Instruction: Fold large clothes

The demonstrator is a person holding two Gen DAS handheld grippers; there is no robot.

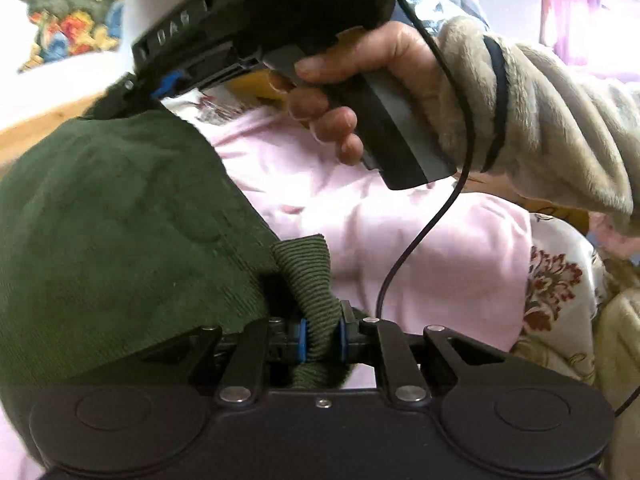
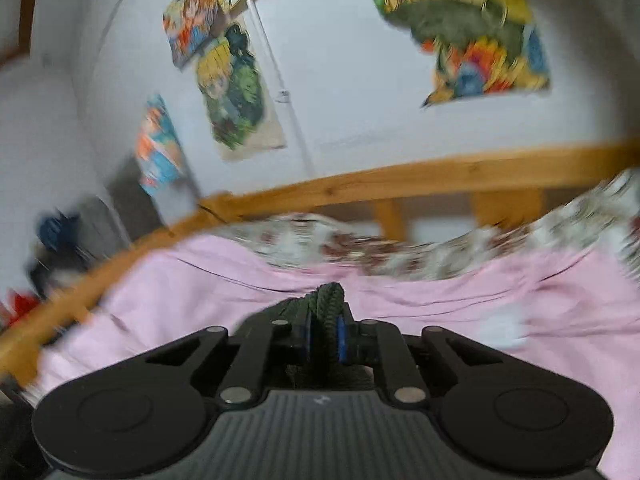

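A dark green garment hangs lifted above the pink sheet. My left gripper is shut on its ribbed green cuff or hem. My right gripper shows in the left wrist view at the top, held in a hand, its tip at the garment's upper edge. In the right wrist view my right gripper is shut on a bunched fold of the dark green fabric; the rest of the garment is out of that view.
The pink sheet covers a bed with a floral quilt behind it and a wooden rail. Colourful posters hang on the white wall. A black cable hangs from the right gripper. The right wrist view is motion-blurred.
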